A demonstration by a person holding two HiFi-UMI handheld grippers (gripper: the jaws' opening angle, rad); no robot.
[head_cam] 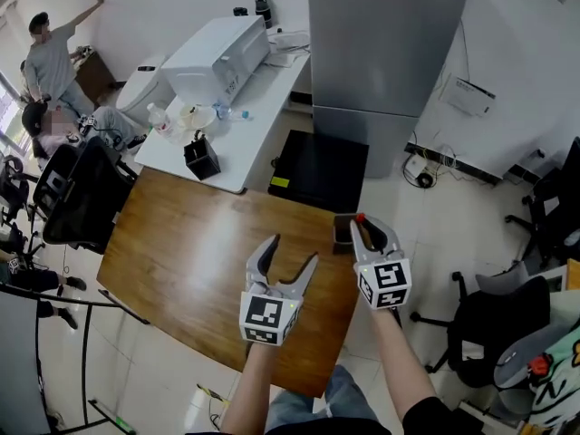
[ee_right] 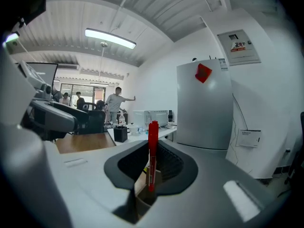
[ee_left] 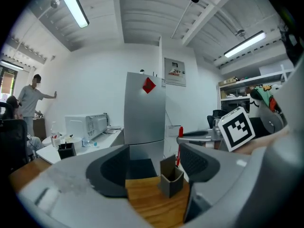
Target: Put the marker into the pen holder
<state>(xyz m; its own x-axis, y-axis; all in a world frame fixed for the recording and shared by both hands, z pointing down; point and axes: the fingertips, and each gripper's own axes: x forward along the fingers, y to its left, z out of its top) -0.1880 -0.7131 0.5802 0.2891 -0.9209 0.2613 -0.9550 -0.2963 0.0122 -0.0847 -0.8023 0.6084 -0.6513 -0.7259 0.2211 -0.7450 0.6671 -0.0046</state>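
A dark grey pen holder point(head_cam: 343, 232) stands at the right edge of the wooden table point(head_cam: 199, 252). My right gripper point(head_cam: 364, 228) is shut on a red marker point(head_cam: 360, 217), held upright directly over the holder. In the right gripper view the marker point(ee_right: 152, 151) stands between the jaws, its lower end at the holder's mouth point(ee_right: 142, 196); whether it is inside I cannot tell. My left gripper point(head_cam: 293, 250) hovers open and empty over the table, just left of the holder. From the left gripper view point(ee_left: 153, 171) the holder point(ee_left: 171, 179) shows ahead, with the marker point(ee_left: 179, 148) behind it.
A white table point(head_cam: 245, 107) beyond the wooden one carries a printer point(head_cam: 217, 57), bottles and a black pen cup point(head_cam: 201, 158). A silver fridge point(head_cam: 390, 43) and a black box point(head_cam: 319, 170) on the floor stand behind. Office chairs point(head_cam: 82, 193) and people are at the left.
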